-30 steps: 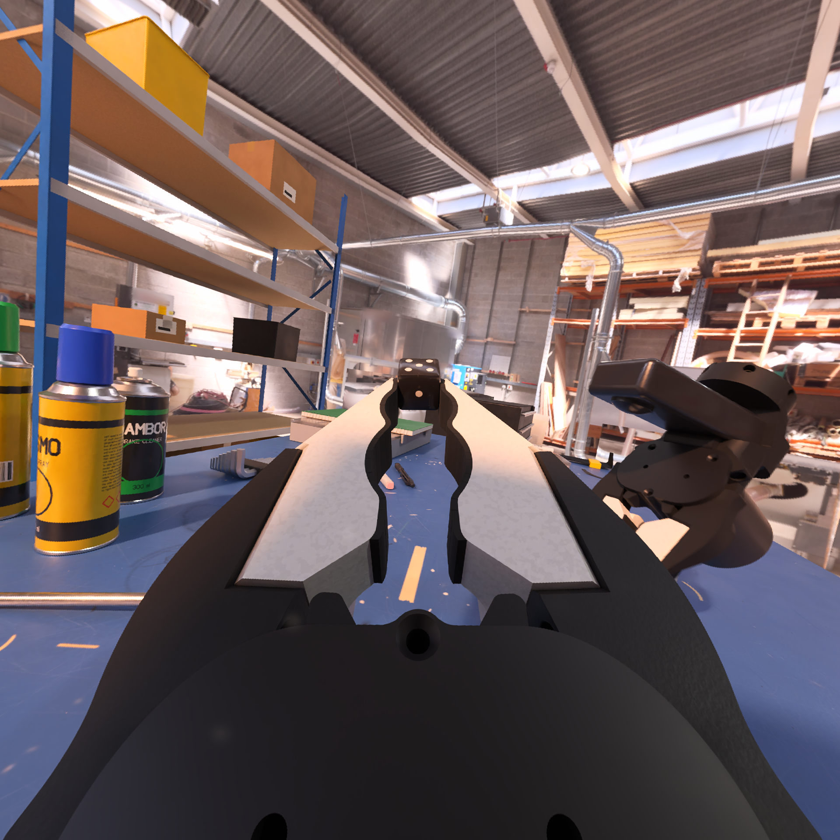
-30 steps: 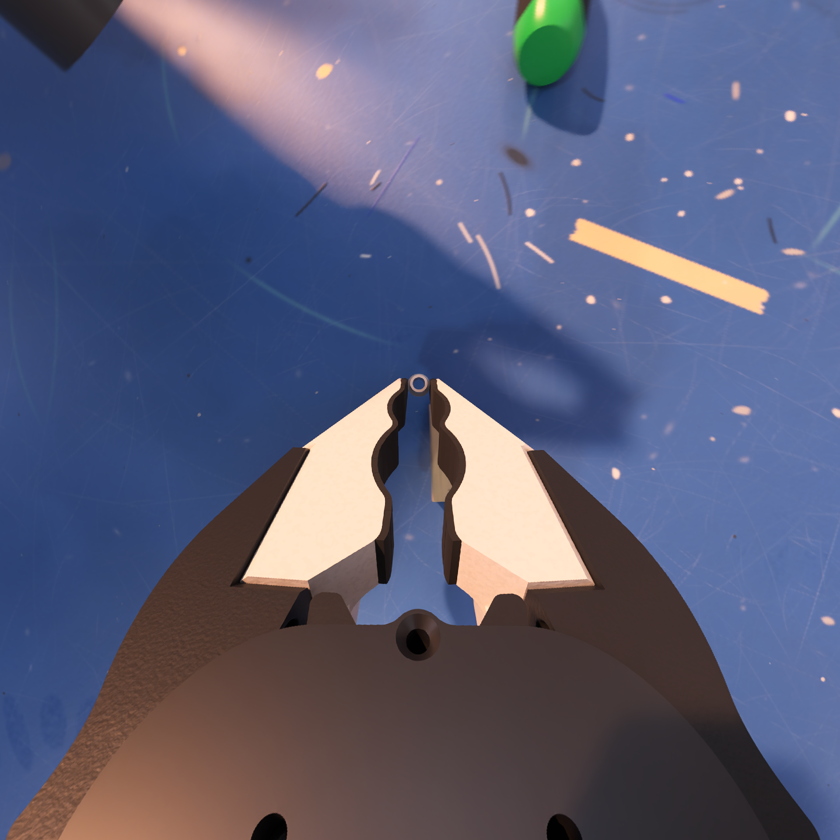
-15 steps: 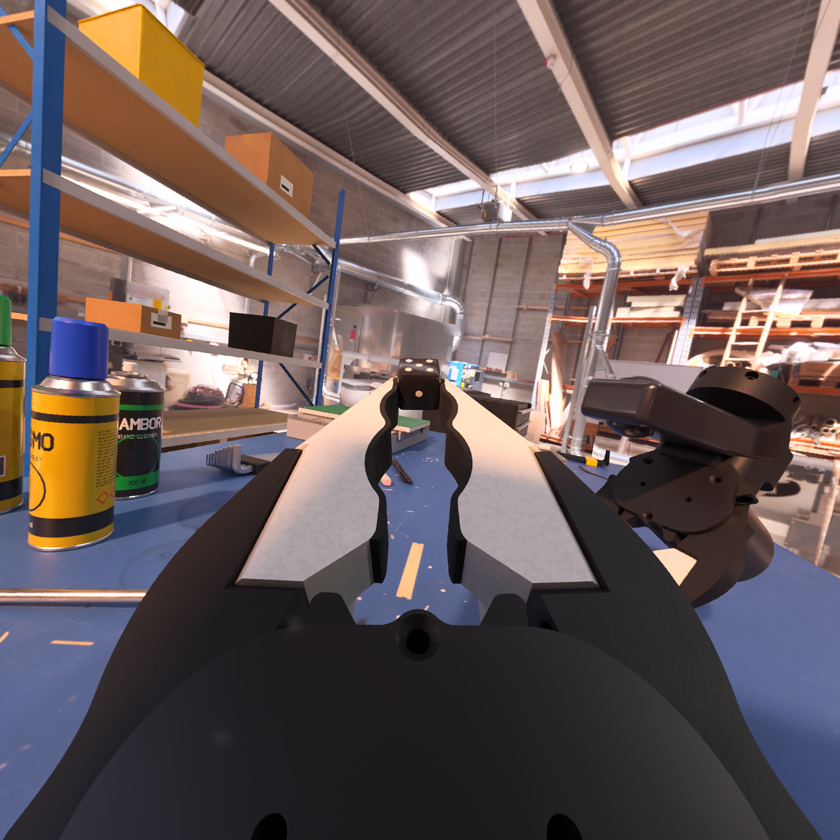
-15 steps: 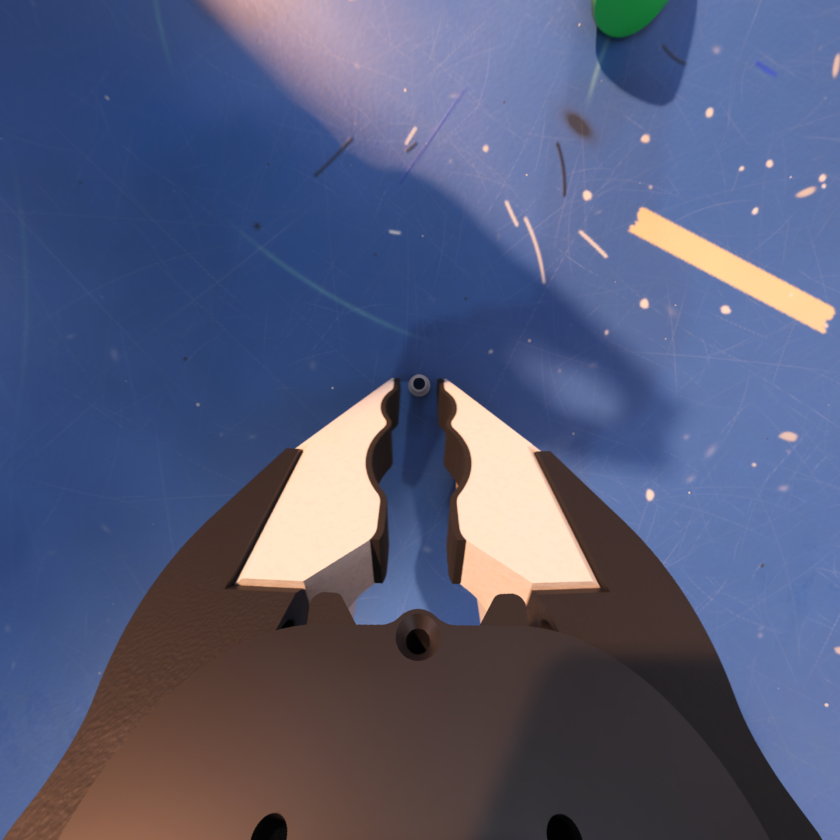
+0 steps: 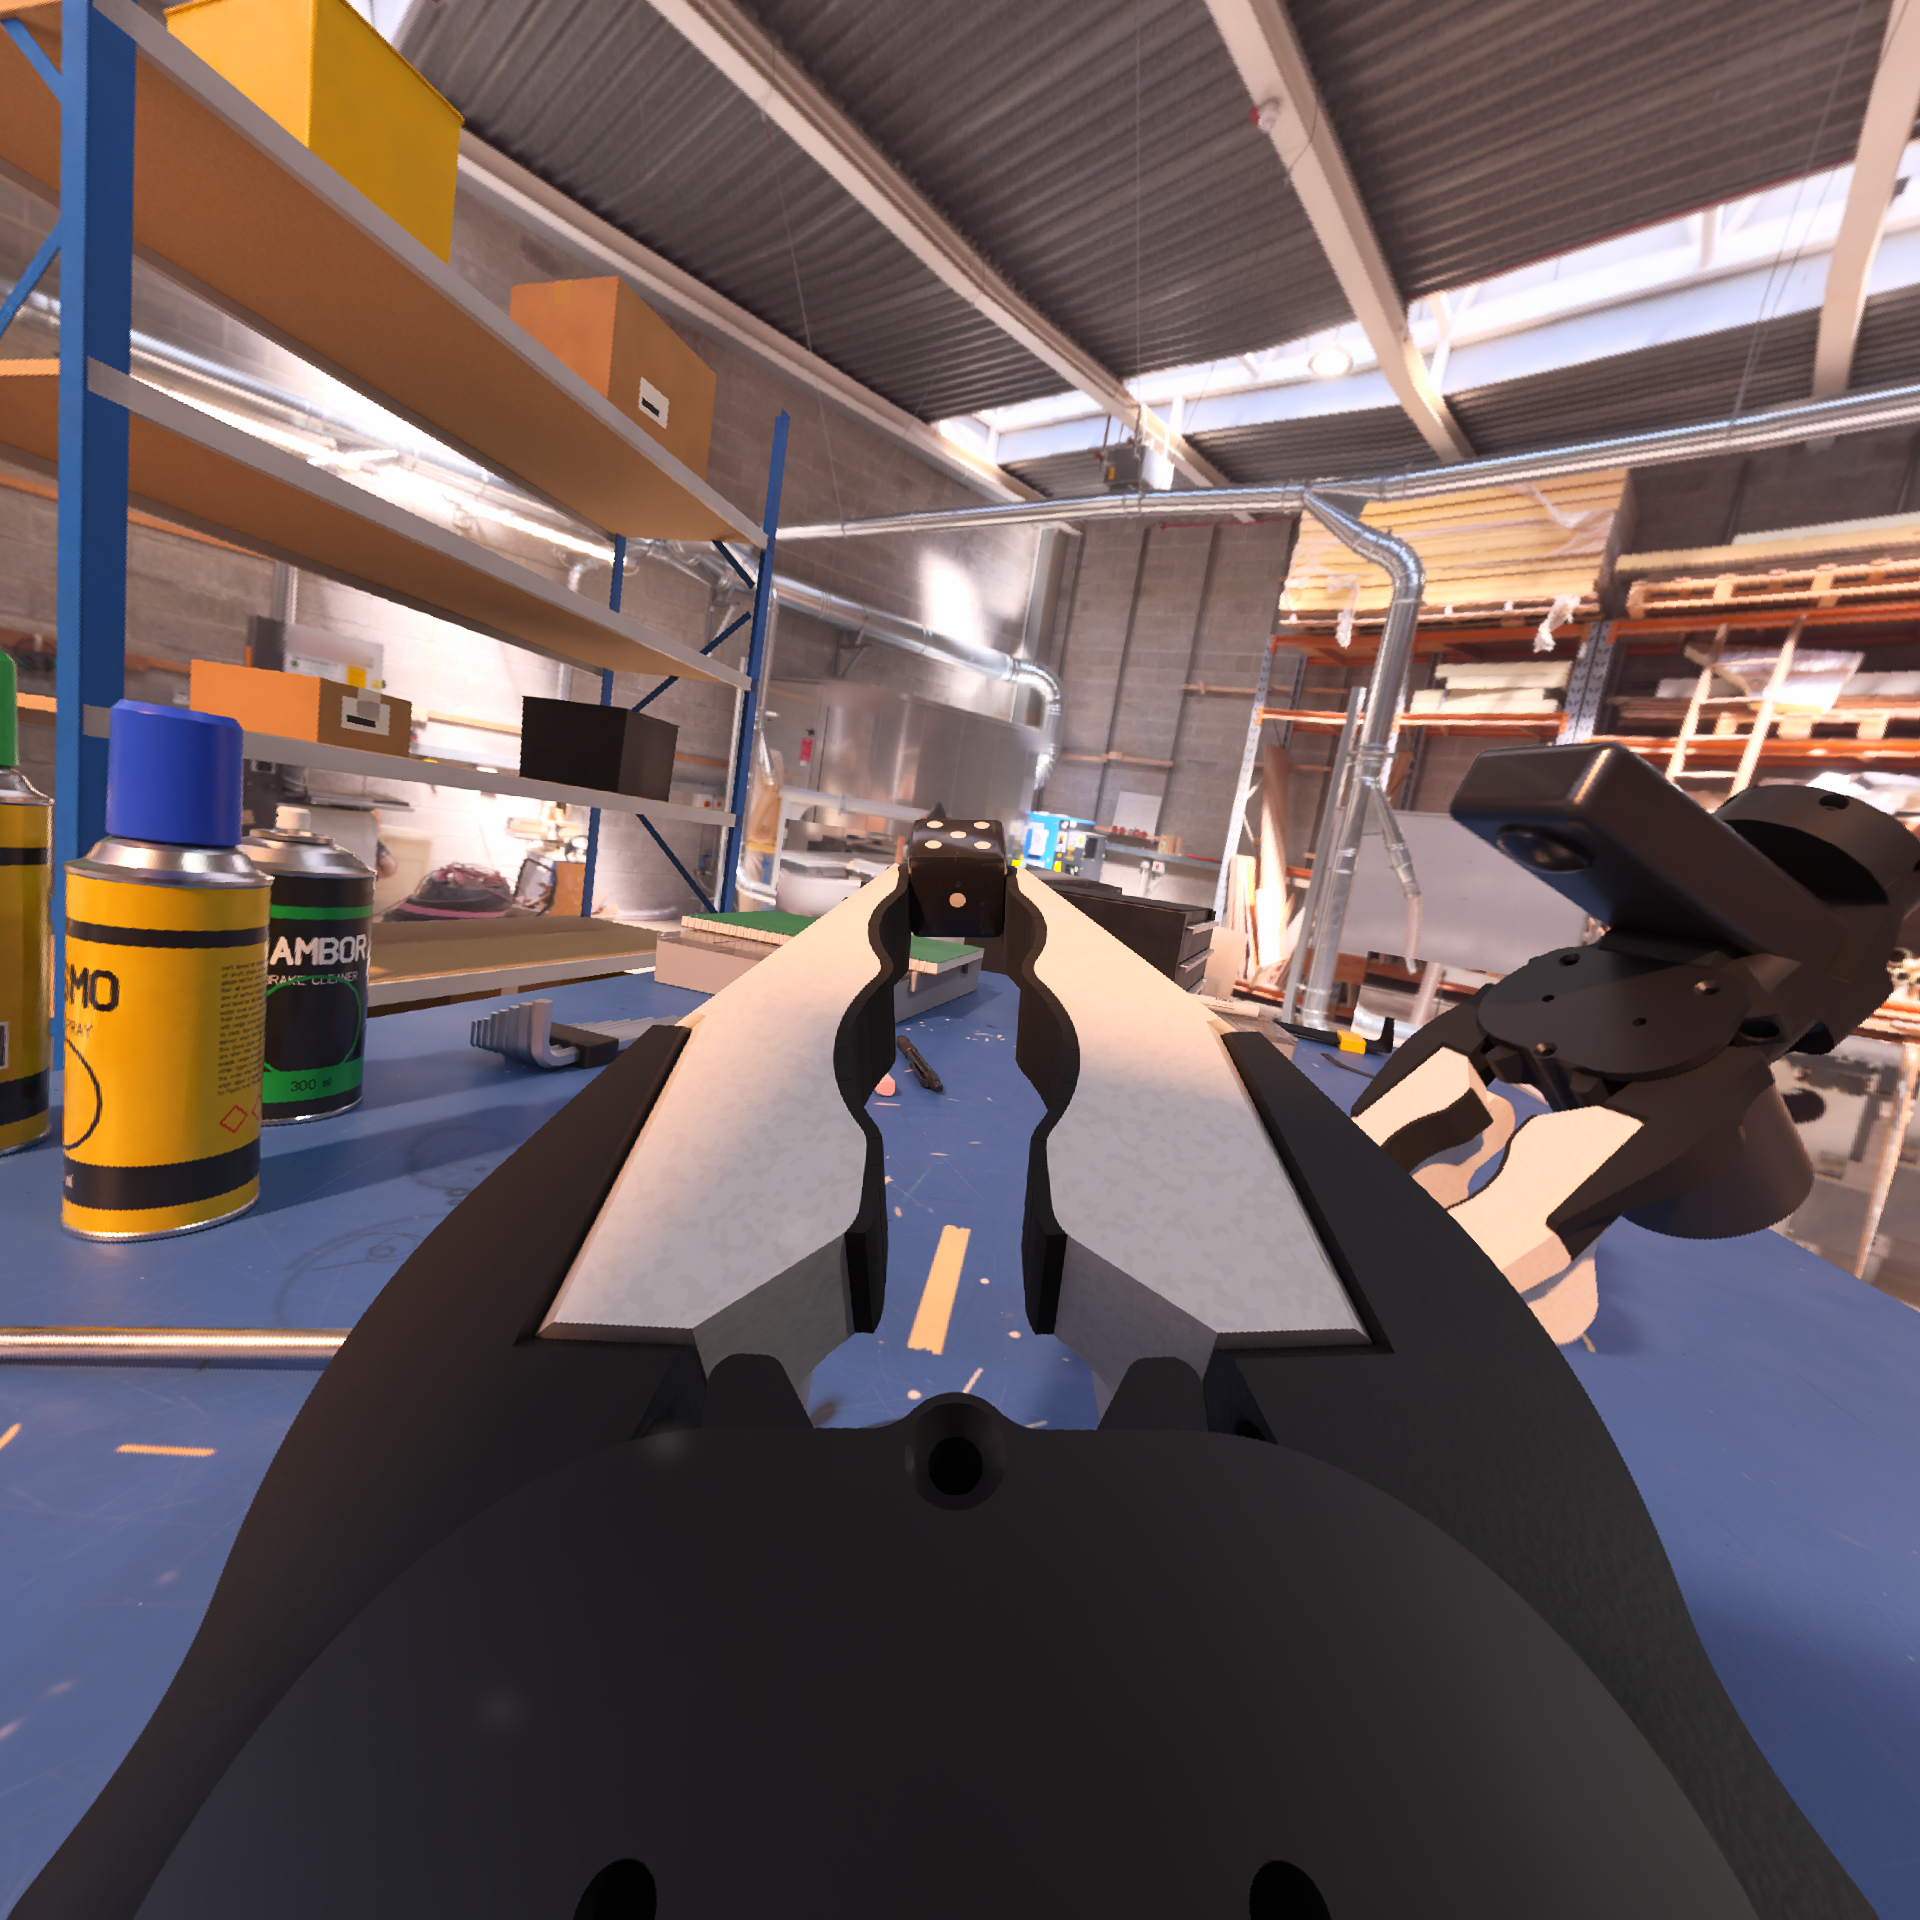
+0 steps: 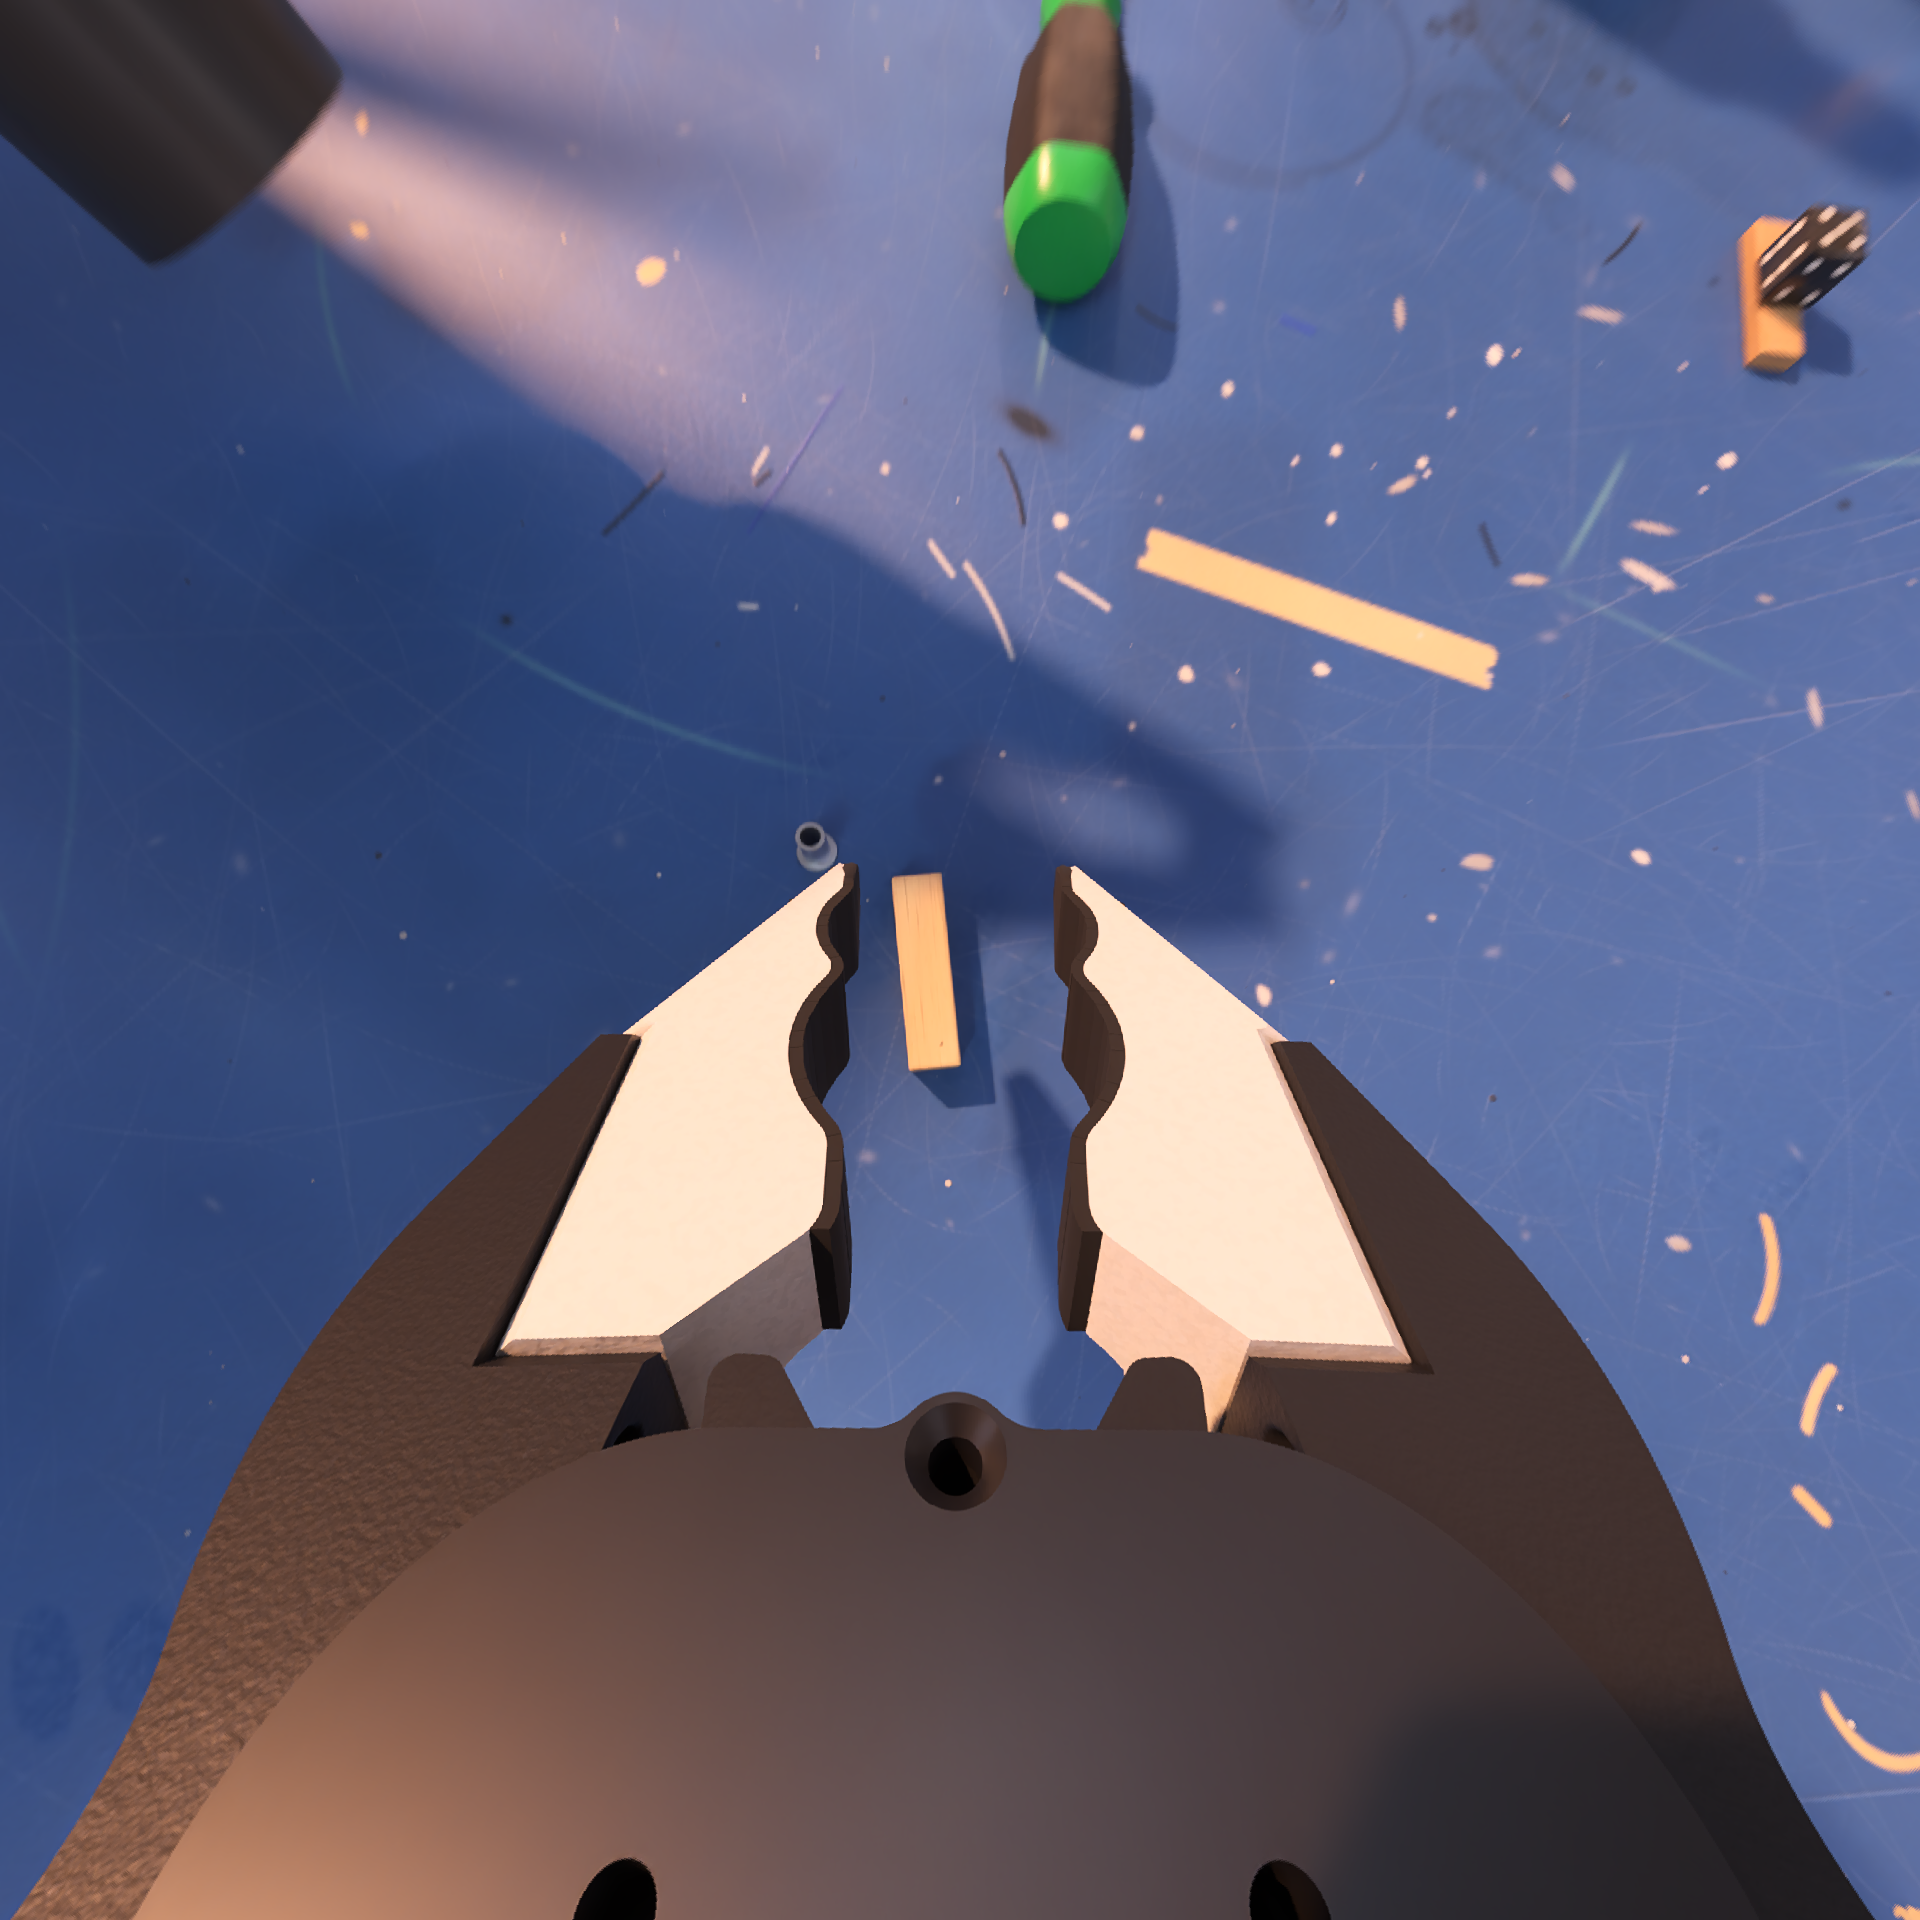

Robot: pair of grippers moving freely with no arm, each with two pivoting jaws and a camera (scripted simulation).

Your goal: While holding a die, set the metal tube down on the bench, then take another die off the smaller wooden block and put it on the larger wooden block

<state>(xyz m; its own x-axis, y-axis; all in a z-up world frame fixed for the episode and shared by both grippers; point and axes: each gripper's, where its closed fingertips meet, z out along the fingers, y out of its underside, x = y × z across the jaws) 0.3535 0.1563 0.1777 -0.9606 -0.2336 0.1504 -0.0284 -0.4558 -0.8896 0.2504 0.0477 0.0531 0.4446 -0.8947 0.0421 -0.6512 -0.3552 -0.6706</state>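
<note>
**Die gripped at left, tube standing free on bench at right**

Tongs of the left gripper point(image 5: 956, 899) are clenched on a small black die with white pips point(image 5: 956, 883), pinched at the very fingertips and held level above the scratched blue bench top point(image 5: 1714, 1475). Toward the bench's left edge lies a long metal rod point(image 5: 166, 1343), with a yellow spray can with a blue cap point(image 5: 161, 997) and a black-and-green can point(image 5: 312, 987) behind it.

The right gripper point(image 6: 956, 883) points down at the bench with its tongs released and spread apart, nothing between them. Below the gap lies a pale, flat wooden block point(image 6: 925, 971). Just beyond the left fingertip, the short metal tube point(image 6: 814, 844) stands upright on the bench, apart from the finger. Farther off lies a green-and-black tool handle point(image 6: 1070, 177). Toward the far right, a second black die point(image 6: 1810, 255) rests against a small wooden block point(image 6: 1766, 312); which face touches is hard to tell.
</note>
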